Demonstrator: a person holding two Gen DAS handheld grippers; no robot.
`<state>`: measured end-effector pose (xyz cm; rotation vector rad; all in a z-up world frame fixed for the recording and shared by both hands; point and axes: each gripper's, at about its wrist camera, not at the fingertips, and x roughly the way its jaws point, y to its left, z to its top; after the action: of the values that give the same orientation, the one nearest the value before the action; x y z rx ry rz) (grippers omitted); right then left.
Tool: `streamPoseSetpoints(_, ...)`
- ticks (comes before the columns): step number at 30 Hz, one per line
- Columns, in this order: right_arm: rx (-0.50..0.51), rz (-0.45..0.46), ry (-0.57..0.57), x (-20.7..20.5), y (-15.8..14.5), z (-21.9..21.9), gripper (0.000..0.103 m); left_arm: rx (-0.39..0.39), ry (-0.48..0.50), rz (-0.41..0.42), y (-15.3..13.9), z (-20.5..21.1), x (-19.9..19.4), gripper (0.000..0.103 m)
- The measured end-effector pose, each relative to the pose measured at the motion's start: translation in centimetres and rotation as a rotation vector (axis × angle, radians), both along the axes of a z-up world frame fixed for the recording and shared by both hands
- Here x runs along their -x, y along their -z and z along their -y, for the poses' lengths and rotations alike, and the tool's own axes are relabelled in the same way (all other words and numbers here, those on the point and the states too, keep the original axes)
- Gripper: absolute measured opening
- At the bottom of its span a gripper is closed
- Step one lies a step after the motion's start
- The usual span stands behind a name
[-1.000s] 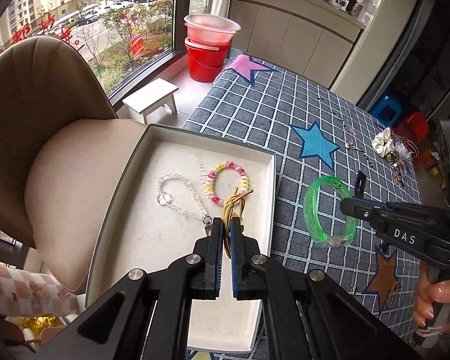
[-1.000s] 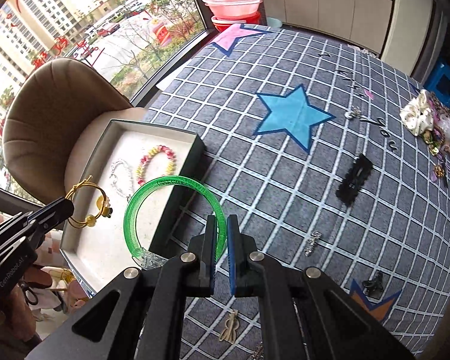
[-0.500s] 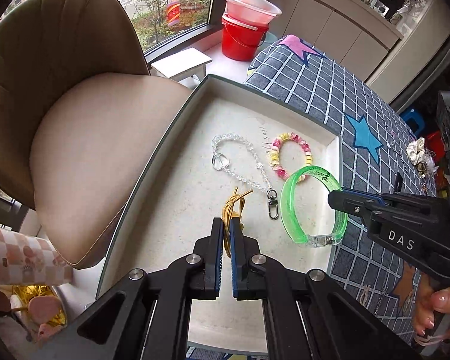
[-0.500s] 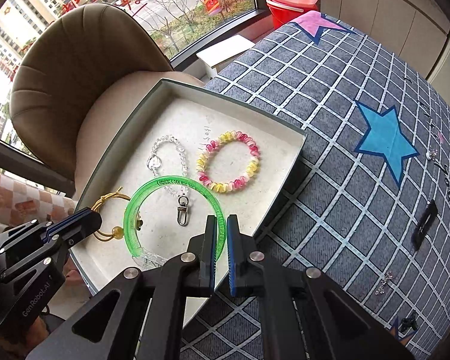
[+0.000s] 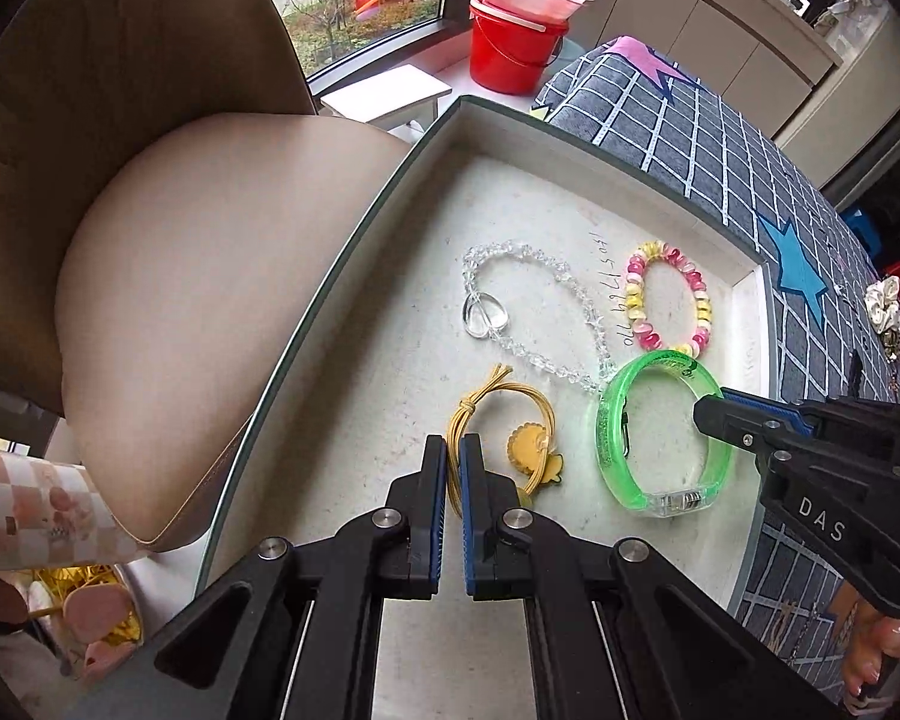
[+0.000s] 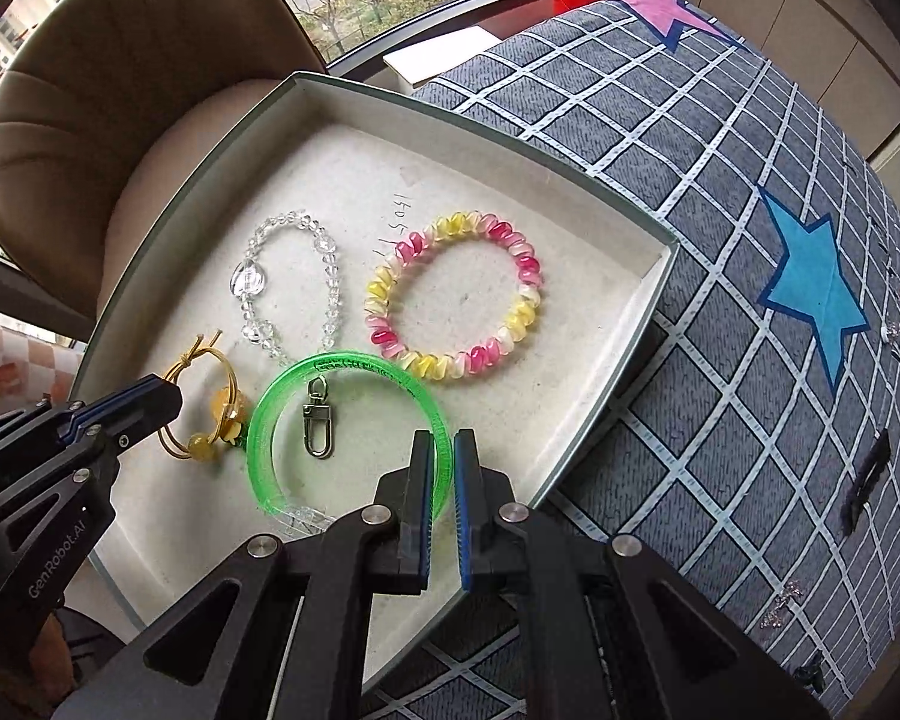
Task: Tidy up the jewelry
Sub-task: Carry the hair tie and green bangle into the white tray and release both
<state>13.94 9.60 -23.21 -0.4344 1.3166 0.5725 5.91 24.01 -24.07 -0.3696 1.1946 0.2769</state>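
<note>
A shallow white tray (image 5: 570,144) (image 6: 642,324) sits on the table's left edge. Inside lie a clear bead chain (image 5: 528,312) (image 6: 270,294) and a pink-and-yellow bead bracelet (image 5: 669,300) (image 6: 456,306). My left gripper (image 5: 453,450) is shut on a gold elastic hair tie (image 5: 510,414) with yellow charms (image 6: 219,414), low over the tray floor. My right gripper (image 6: 444,456) is shut on the rim of a green translucent bangle (image 6: 354,426) (image 5: 660,432), which hangs just above the chain's metal clasp (image 6: 318,420). In the left wrist view the right gripper (image 5: 720,414) reaches in from the right.
A tan upholstered chair (image 5: 198,276) stands close against the tray's left side. The grey checked tablecloth (image 6: 720,240) with blue stars carries a black hair clip (image 6: 864,480) and small trinkets at the right. A red bucket (image 5: 516,48) and white stool (image 5: 384,96) stand by the window.
Both grippers have sunk toward the tray floor with their pieces. The green bangle came in from over the tablecloth to inside the tray, beside the gold hair tie.
</note>
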Motion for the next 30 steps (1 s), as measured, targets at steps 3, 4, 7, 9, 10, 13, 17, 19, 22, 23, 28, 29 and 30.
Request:
streamPoseSetpoints(3, 0.006, 0.012, 0.014, -0.4, 0.0, -0.1, 0.006, -0.018, 0.002, -0.005, 0.4, 0.1, -0.9, 0.012)
streamPoseSetpoints(4, 0.008, 0.017, 0.017, -0.6, 0.0, -0.2, 0.006, -0.028, 0.002, -0.007, 0.5, 0.0, -1.2, 0.012)
streamPoseSetpoints(7, 0.016, 0.026, 0.028, -1.2, 0.1, -0.1, 0.006, -0.073, 0.005, -0.016, 0.8, 0.2, -1.7, 0.012)
streamPoseSetpoints(9, 0.012, 0.022, 0.035, -1.5, 0.1, 0.1, 0.006, -0.096, 0.009, -0.027, 1.0, 0.4, -1.8, 0.012)
streamPoseSetpoints(10, 0.012, 0.021, 0.035, -1.8, 0.1, 0.2, 0.007, -0.105, 0.011, -0.032, 1.1, 0.5, -1.7, 0.012)
streamPoseSetpoints(13, 0.004, 0.009, 0.035, -2.2, 0.1, 0.4, 0.007, -0.131, 0.013, -0.042, 1.3, 1.0, -1.4, 0.012)
streamPoseSetpoints(17, -0.01, -0.008, 0.044, -2.6, 0.3, 0.8, 0.008, -0.155, 0.015, -0.043, 1.2, 1.5, -1.0, 0.012)
streamPoseSetpoints(19, -0.028, -0.011, 0.052, -2.7, -0.1, 1.1, 0.01, -0.172, 0.02, -0.036, 1.0, 1.9, -1.1, 0.012)
streamPoseSetpoints(22, -0.077, -0.019, 0.072, -3.0, -1.0, 1.5, 0.027, -0.19, 0.032, -0.029, 1.0, 2.4, -1.2, 0.012)
streamPoseSetpoints(23, -0.096, -0.019, 0.078, -3.1, -1.5, 1.8, 0.032, -0.194, 0.035, -0.031, 1.0, 2.6, -1.2, 0.012)
streamPoseSetpoints(28, -0.149, 0.01, 0.104, -3.0, -3.9, 3.1, 0.047, -0.205, 0.04, -0.028, 0.9, 3.0, -1.1, 0.012)
streamPoseSetpoints(29, -0.159, 0.01, 0.112, -2.8, -4.2, 3.4, 0.048, -0.204, 0.041, -0.027, 1.0, 3.0, -1.1, 0.012)
streamPoseSetpoints(30, -0.169, 0.01, 0.12, -2.8, -4.6, 3.9, 0.051, -0.203, 0.041, -0.025, 1.1, 3.1, -1.1, 0.012)
